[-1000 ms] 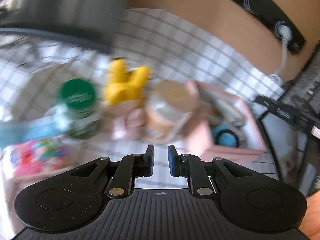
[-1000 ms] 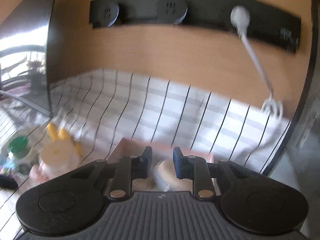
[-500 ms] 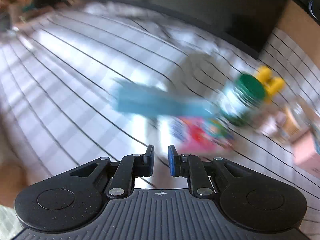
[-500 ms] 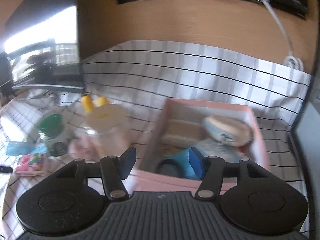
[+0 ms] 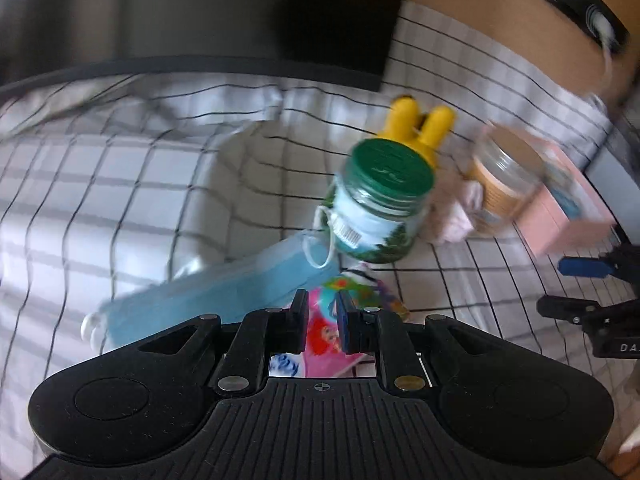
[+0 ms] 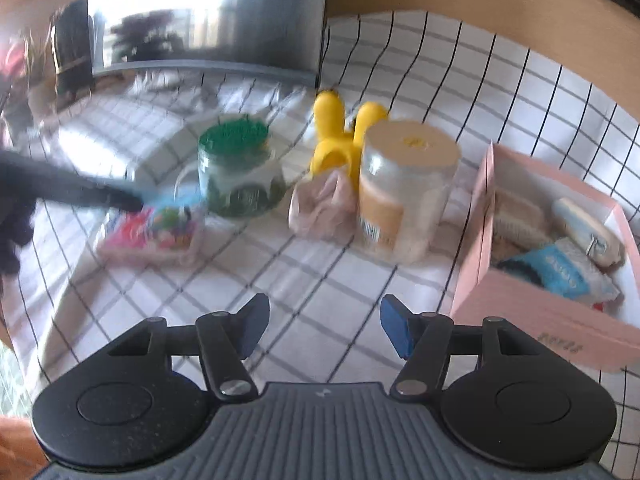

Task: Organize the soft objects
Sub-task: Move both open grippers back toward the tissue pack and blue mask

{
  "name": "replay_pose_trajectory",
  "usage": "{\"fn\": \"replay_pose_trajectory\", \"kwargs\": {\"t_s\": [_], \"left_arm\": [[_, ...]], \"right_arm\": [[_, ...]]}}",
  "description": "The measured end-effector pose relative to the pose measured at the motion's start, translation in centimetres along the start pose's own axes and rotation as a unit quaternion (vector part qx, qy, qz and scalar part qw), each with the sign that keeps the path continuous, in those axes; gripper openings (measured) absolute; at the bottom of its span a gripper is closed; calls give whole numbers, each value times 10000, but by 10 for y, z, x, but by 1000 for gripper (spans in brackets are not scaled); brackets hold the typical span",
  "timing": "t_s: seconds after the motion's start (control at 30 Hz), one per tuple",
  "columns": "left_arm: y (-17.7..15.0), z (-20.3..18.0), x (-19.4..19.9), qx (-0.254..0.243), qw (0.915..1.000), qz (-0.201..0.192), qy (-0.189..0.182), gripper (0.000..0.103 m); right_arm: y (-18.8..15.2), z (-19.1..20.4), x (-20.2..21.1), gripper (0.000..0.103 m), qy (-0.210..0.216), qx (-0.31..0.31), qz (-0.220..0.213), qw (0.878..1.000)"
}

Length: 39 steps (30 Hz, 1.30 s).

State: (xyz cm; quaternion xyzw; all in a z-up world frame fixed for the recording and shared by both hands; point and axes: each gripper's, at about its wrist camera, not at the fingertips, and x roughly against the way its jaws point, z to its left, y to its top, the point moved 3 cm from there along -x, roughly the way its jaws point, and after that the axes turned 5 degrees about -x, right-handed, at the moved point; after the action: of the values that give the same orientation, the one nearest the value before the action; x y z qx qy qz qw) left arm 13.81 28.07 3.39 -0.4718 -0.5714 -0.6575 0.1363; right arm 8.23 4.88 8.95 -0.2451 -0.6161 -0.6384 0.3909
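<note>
Lettering "DA" marks right gripper (image 5: 576, 284), fingers spread; left gripper (image 5: 322, 326) fingers nearly closed, empty.

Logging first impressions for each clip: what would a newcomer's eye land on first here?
Probably the bright yellow rabbit-eared toy standing at the back of the checked tablecloth, between the green-lidded glass jar and the clear plastic jar with an orange label. Next, the open pink cardboard box of soft items on the right.

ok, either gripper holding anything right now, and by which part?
Nothing held. Left gripper is nearly shut above the colourful packet, nothing visibly clamped; right gripper is open, empty.
</note>
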Motion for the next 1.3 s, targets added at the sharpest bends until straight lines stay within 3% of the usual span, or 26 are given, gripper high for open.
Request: {"fn": "replay_pose_trajectory", "kwargs": {"t_s": [0.07,0.17,0.33,0.47,0.57,0.67,0.77,0.97,1.03,1.1,1.2,1.3], "left_arm": [[8,9,0,-48,9997,-29,255,19],[13,28,2,262,9978,-129,593,18],[13,24,-22,157,9995,256,-102,19],[3,18,-27,310,9974,489,-425,19],[-3,2,-19,-115,9949,696,-716,19],[2,-18,2,-800,9944,493,-491,19],[6,-42,16,-1328,9890,416,-505,19],[-12,-84,-6,-2081,9740,896,75,22],[-24,-92,-16,-2212,9700,988,191,30],[-30,-98,-18,-2409,9652,1012,142,53],[-34,-104,-22,-2406,9650,1039,-60,73],[-33,-102,-24,-2141,9728,875,-83,72]], "right_arm": [[-7,-1,-3,62,-36,-32,154,9999],[-15,-4,-8,62,-51,-210,334,9992],[-25,-1,-13,62,-85,-184,537,9984],[-29,-1,-14,62,-113,-122,599,9981],[-31,-5,-17,62,-78,-231,663,9975],[-31,-7,-21,62,-75,-296,690,9971],[-32,-8,-25,67,-49,-356,685,9970],[-36,-3,-24,70,-82,-253,597,9979],[-38,-1,-24,72,-82,-214,572,9981],[-40,1,-22,76,-66,-202,539,9983],[-43,2,-21,78,-58,-194,475,9987],[-45,4,-20,79,-59,-189,439,9988]]}}
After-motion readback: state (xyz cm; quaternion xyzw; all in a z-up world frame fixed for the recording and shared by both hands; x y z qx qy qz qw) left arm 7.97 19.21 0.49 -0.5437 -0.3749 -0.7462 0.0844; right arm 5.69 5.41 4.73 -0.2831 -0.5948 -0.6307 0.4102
